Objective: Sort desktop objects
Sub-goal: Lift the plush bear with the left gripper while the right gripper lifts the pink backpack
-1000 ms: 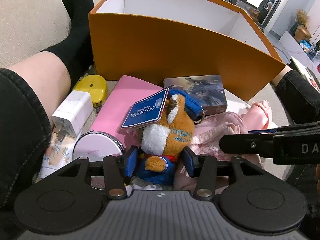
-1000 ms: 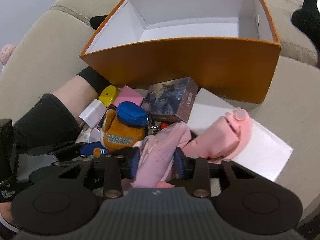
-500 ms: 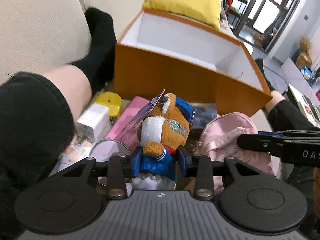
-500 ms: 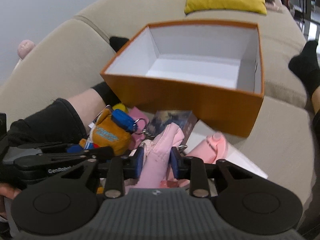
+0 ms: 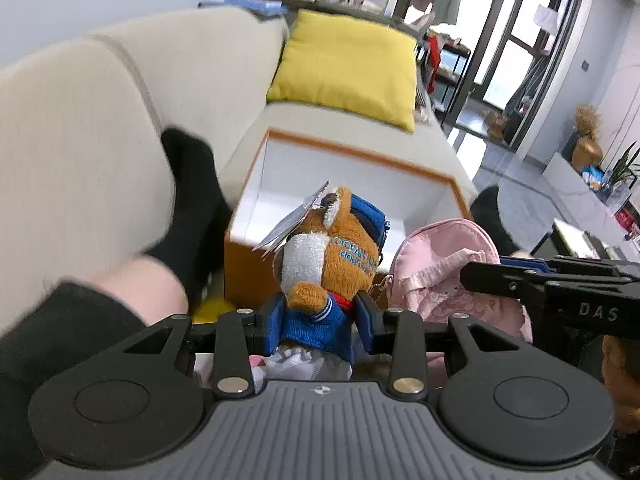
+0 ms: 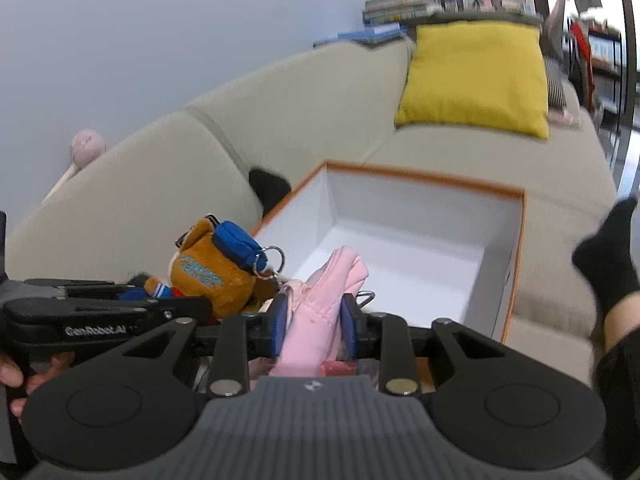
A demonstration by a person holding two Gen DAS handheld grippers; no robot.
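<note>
Right tongs [image 6: 313, 326] grip a pink pouch [image 6: 320, 312] before an open orange box [image 6: 400, 236] on a beige sofa [image 6: 460, 148].

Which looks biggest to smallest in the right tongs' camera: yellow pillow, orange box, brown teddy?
1. Orange cardboard box with white inside
2. Square yellow pillow, though it sits farther away
3. Brown plush teddy with blue cap

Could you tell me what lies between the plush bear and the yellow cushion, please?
The open orange box, its white inside empty, then bare beige sofa seat. The left wrist view shows this beyond the bear, up to the cushion.
</note>
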